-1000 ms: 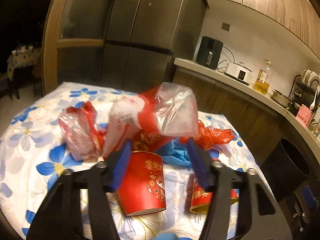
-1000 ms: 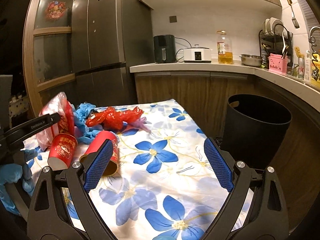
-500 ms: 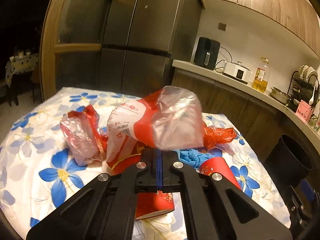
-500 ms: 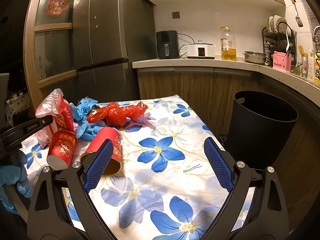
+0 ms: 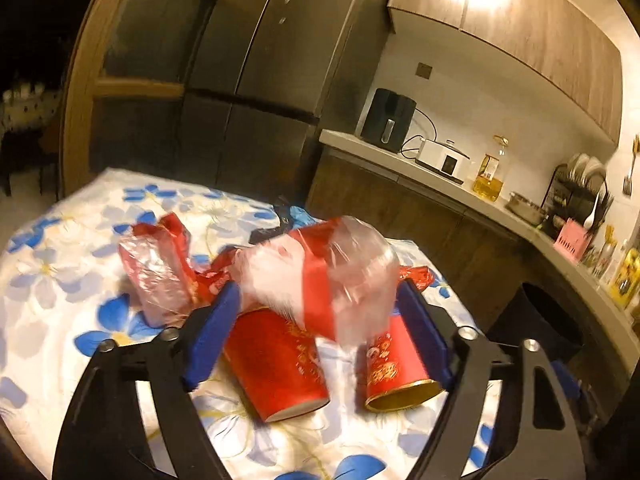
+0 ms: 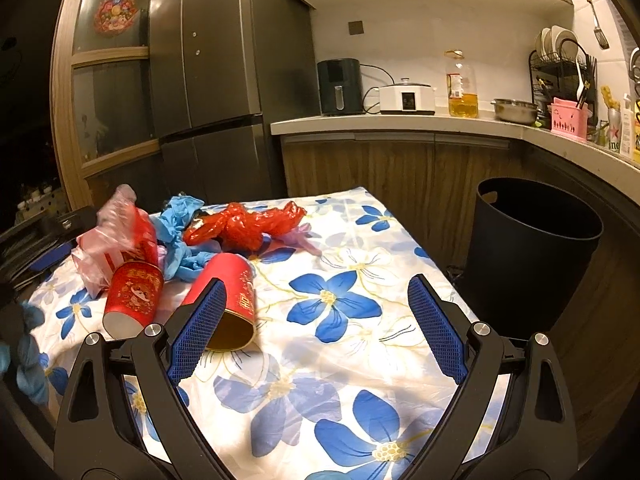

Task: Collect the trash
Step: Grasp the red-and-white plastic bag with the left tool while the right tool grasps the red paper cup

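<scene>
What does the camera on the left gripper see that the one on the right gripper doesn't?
Only the left wrist view shows the open left gripper and the crumpled clear-and-red plastic bag farthest left. Only the right wrist view shows the open right gripper, the whole tangle of blue disposable gloves and a round red door sticker. Both show the two tipped red paper cups, the flowered tablecloth and the black trash bin.
</scene>
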Tool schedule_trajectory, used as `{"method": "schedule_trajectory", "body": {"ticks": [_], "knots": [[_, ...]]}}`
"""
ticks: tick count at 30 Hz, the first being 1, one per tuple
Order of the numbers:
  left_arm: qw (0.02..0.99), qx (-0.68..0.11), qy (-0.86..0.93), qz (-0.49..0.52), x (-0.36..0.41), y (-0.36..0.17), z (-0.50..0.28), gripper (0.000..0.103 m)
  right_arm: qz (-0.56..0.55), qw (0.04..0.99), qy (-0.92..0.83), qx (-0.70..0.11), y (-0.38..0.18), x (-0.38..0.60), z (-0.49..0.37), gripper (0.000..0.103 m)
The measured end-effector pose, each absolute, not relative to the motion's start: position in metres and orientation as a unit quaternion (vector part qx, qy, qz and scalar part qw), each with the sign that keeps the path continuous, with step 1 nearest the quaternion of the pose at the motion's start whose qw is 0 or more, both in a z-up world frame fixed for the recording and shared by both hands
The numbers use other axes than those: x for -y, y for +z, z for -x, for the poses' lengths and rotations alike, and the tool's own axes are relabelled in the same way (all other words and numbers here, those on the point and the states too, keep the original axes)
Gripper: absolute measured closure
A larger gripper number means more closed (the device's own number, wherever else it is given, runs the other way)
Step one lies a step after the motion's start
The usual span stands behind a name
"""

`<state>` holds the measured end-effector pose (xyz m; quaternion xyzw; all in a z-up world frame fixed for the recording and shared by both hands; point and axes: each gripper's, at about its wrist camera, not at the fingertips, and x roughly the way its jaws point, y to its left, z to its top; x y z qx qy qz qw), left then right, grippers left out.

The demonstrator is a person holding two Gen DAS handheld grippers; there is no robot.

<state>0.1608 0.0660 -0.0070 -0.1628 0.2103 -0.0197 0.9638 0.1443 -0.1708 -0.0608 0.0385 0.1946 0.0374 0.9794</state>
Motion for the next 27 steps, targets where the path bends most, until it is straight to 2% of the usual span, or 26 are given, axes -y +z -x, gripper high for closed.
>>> {"method": "schedule_trajectory", "body": {"ticks": [5, 10, 14, 15, 16, 19, 21, 23, 24, 26, 27], "knots": [[0.946, -0.249, -0.039, 0.205, -0.073, -0.019, -0.180, 0.043, -0.041, 0.980, 0.036, -0.192, -0.060, 0.173, -0.143, 0.012], [0.937, -0.278, -0.038, 0.208, -0.071, -0.031, -0.192, 0.048, -0.045, 0.977, 0.037, -0.205, -0.066, 0.174, -0.150, 0.012], [0.933, -0.298, -0.037, 0.200, -0.068, -0.035, -0.201, 0.047, -0.043, 0.976, 0.039, -0.209, -0.070, 0.172, -0.152, 0.012], [0.933, -0.298, -0.035, 0.199, -0.068, -0.033, -0.202, 0.045, -0.044, 0.976, 0.040, -0.209, -0.070, 0.172, -0.153, 0.012], [0.933, -0.297, -0.034, 0.199, -0.068, -0.032, -0.203, 0.038, -0.045, 0.976, 0.039, -0.209, -0.071, 0.172, -0.153, 0.012], [0.932, -0.306, -0.023, 0.191, -0.067, -0.031, -0.212, 0.039, -0.047, 0.975, 0.040, -0.212, -0.072, 0.173, -0.156, 0.012], [0.930, -0.317, -0.018, 0.185, -0.064, -0.033, -0.219, 0.049, -0.046, 0.975, 0.040, -0.214, -0.073, 0.172, -0.158, 0.012], [0.928, -0.324, -0.019, 0.185, -0.064, -0.035, -0.223, 0.067, -0.046, 0.975, 0.040, -0.215, -0.075, 0.172, -0.159, 0.012], [0.925, -0.330, -0.020, 0.184, -0.063, -0.038, -0.226, 0.072, -0.046, 0.974, 0.040, -0.216, -0.075, 0.172, -0.160, 0.012], [0.924, -0.336, -0.019, 0.181, -0.061, -0.042, -0.228, 0.099, -0.048, 0.974, 0.041, -0.219, -0.077, 0.172, -0.162, 0.012], [0.924, -0.335, -0.020, 0.180, -0.060, -0.043, -0.227, 0.101, -0.047, 0.973, 0.042, -0.220, -0.078, 0.172, -0.163, 0.012]]}}
